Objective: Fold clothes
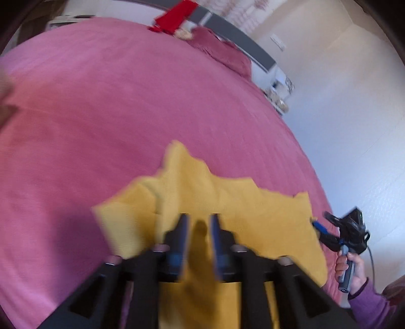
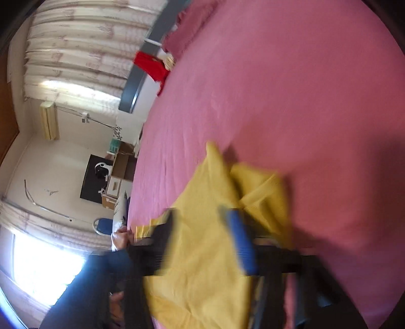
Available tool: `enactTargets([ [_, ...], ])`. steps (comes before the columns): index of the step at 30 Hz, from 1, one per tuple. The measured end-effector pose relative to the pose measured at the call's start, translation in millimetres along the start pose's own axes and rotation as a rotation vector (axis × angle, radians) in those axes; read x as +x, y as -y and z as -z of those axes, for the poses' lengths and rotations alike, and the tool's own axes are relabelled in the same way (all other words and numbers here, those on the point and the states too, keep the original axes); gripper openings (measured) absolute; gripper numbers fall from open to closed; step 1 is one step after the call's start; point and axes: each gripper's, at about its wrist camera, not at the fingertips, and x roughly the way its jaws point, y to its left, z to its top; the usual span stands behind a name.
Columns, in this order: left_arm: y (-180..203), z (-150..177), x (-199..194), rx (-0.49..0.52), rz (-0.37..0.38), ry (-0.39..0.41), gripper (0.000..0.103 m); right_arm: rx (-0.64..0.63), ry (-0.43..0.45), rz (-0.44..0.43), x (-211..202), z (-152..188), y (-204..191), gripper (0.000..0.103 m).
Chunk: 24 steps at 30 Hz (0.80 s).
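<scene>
The yellow garment (image 1: pixel 227 212) lies rumpled near the near edge of the pink bed (image 1: pixel 106 106), and the folding looks barely begun: at least 1 flap is doubled over at its far left side, but the outline is ragged and nothing yet reads as a neat fold. The left gripper (image 1: pixel 200 222) sits low over the cloth with its 2 jaws narrowly apart; yellow fabric shows between them, though the blur makes it hard to say whether the pads press on it, so a hold there is only probable. The right gripper (image 2: pixel 202 222) stands wide, its blue pad (image 2: pixel 240 243) and dark finger well apart over the garment's near part, gripping nothing; from the left wrist view it sits at the cloth's right edge, held by the person's hand (image 1: pixel 350 268) in a purple sleeve. What remains, I judge, is flattening, squaring the edges and making the folds. Beyond the garment the bedspread is bare far and left, giving ample room to spread or drag the cloth. The bed's right edge runs just beside the garment, so a pull that way risks sliding it off. A red cloth (image 1: pixel 174 15) and pillows (image 1: pixel 222 50) lie at the far end, well apart.
</scene>
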Motion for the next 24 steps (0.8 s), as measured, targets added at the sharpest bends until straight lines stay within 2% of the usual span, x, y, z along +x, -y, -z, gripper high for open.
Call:
enactTargets([
  [1,-9,-3,-11,-0.027,0.022,0.025,0.028,-0.02,0.016,0.019,-5,-7,-3,0.09],
  [4,-39,-10,-28,-0.148,0.075,0.05,0.035,-0.036,-0.005,0.055,-41,-21,12,0.09],
  [6,-53,-8,-24,-0.216,0.068,0.005,0.037,-0.043,-0.041,0.114,-57,-31,24,0.09],
  [8,-58,-2,-13,-0.234,0.058,-0.06,0.041,-0.046,-0.073,0.169,-61,-36,36,0.09],
  [9,-59,3,-4,-0.241,0.068,-0.099,0.041,-0.022,-0.085,0.161,-59,-36,44,0.09],
  [11,-58,12,7,-0.256,0.129,-0.125,0.044,0.032,-0.102,0.125,-51,-37,58,0.091],
  [14,-58,19,15,-0.312,0.233,-0.092,0.059,0.059,-0.095,0.071,-33,-33,67,0.102],
  [15,-59,19,17,-0.327,0.252,-0.087,0.06,0.057,-0.093,0.052,-29,-31,68,0.102],
  [19,-51,17,29,-0.282,0.271,-0.13,0.063,-0.014,-0.186,0.031,9,-29,50,0.102],
  [24,-33,10,45,-0.182,0.302,-0.24,0.063,-0.137,-0.324,0.023,53,-29,22,0.102],
])
